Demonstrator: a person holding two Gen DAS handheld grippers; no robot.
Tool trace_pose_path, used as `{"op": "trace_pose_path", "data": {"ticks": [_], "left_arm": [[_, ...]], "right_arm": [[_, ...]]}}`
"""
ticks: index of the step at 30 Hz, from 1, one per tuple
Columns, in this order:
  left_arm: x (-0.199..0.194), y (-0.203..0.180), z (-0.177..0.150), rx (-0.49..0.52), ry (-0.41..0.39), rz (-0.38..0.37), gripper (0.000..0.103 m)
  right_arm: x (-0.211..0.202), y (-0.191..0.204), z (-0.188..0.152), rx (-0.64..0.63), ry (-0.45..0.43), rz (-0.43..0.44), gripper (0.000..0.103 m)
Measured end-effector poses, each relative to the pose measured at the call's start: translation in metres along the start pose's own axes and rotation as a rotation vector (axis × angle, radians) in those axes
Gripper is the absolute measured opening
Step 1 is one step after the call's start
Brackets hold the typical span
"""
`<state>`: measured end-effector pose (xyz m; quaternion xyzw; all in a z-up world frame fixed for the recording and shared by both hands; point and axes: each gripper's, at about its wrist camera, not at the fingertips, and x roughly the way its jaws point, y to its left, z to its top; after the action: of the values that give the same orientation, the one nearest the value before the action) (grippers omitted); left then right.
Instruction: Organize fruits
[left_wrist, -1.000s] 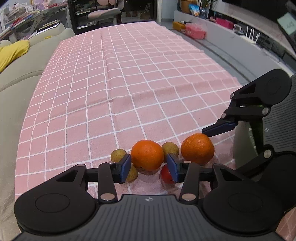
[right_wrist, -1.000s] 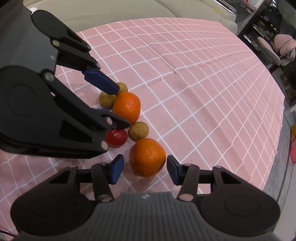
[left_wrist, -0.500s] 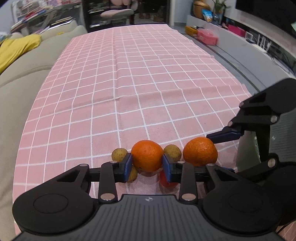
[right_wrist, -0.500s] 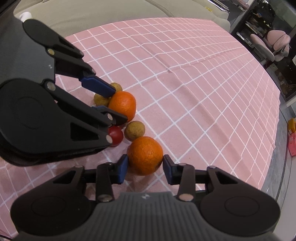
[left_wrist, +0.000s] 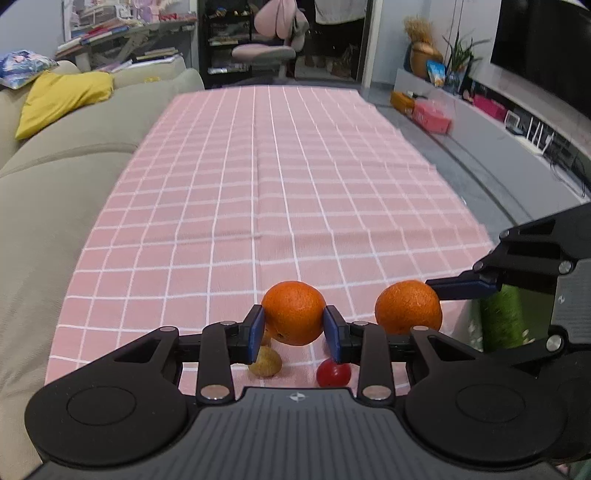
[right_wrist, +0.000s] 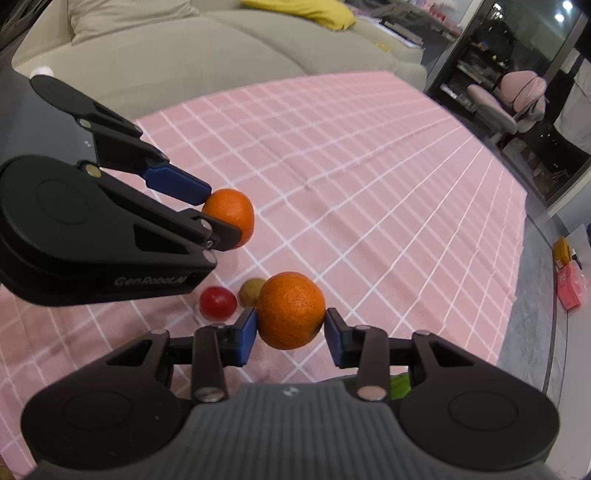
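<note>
1. Your left gripper is closed on one orange; both blue pads press its sides and it sits clear of the cloth. The fruit is nearly round, so it has no clear long axis, and which way its stem end points cannot be told.
2. Your right gripper clamps the second orange the same way, pads on its left and right flanks. From the left wrist camera that fruit shows beside the first, with one blue finger of the right gripper touching its upper right.
3. Count: two oranges, one in each gripper. One red cherry tomato lies on the cloth. One small tan-brown fruit lies just beside it in the right view; the left view shows one tan-brown fruit under the left finger and a sliver of another behind that finger.
4. The surface is a pink tablecloth with a white grid, creased along the middle.
5. A beige sofa runs along the cloth's left edge with a yellow cushion on it. A pink desk chair stands beyond the far end, and a low grey shelf runs along the right.
</note>
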<state>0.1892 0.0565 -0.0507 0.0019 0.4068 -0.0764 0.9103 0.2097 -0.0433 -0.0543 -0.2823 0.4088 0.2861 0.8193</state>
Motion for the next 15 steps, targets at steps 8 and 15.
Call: {"op": "trace_pose_path", "data": {"ticks": [8,15], "left_arm": [[-0.036,-0.018,0.007,-0.001,-0.062,-0.010,0.038],[-0.059,-0.050,0.008,0.028,-0.087,-0.080,0.038]], "right_arm": [[-0.052,-0.002,-0.013,0.059,-0.061,-0.033,0.037],[-0.093,-0.012,-0.048,0.144,-0.064,-0.081,0.037]]}}
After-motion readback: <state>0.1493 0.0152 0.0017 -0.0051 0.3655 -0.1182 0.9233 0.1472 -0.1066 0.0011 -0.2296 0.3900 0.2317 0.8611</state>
